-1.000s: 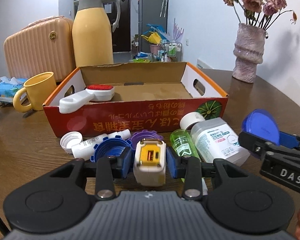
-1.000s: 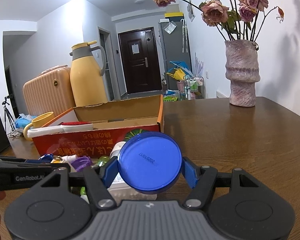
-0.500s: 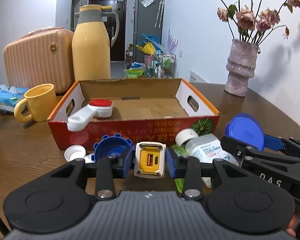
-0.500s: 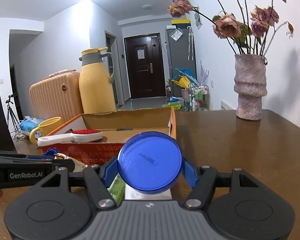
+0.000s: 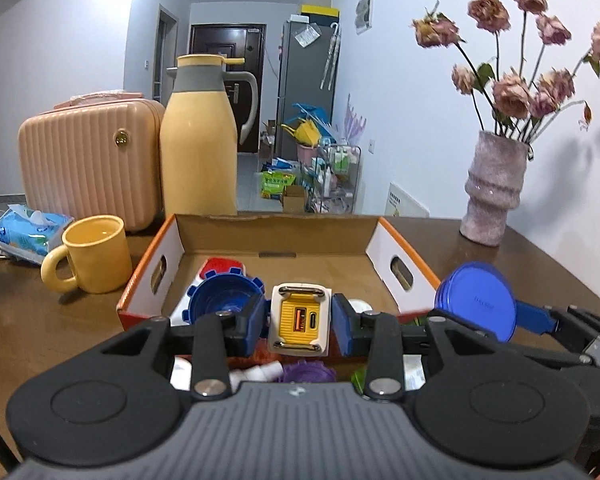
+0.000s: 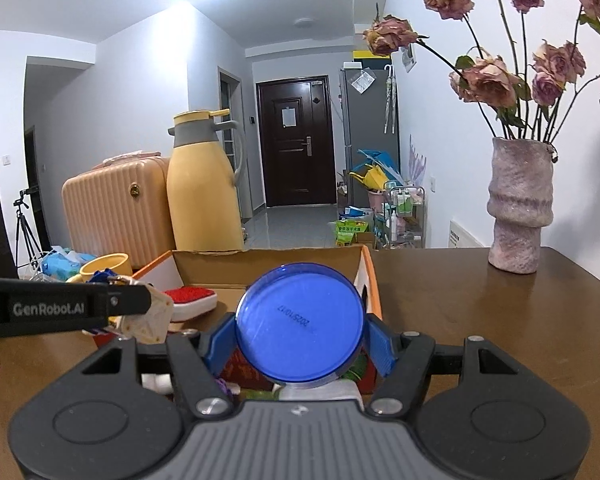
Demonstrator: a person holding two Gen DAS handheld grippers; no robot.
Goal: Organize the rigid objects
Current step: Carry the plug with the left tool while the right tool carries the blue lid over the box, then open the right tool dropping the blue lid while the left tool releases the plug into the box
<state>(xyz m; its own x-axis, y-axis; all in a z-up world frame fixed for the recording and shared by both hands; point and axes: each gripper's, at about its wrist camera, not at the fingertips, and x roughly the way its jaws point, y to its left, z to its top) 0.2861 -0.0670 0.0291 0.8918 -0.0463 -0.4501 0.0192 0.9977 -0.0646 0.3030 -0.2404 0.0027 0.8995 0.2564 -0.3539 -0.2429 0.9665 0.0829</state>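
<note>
Yellow mug (image 5: 96, 254) far left on worktop (image 5: 28, 320). Left hand-held gripper (image 5: 299, 322) clamps yellow-white charger (image 5: 299, 320) above cardboard box (image 5: 404, 276) near edge; right hand-held gripper (image 6: 298, 334) clamps blue round lid (image 6: 298, 322), just right, over box corner.

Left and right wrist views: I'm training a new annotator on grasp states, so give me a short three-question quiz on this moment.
1. True or false: the left gripper is shut on the yellow and white USB charger block.
2. What does the right gripper hold? A) yellow ceramic mug B) round blue plastic lid C) purple cap
3. Fill in: the red-topped white brush lies inside the open cardboard ____.

Key: 1 true; 2 B, the round blue plastic lid; 3 box.
</note>
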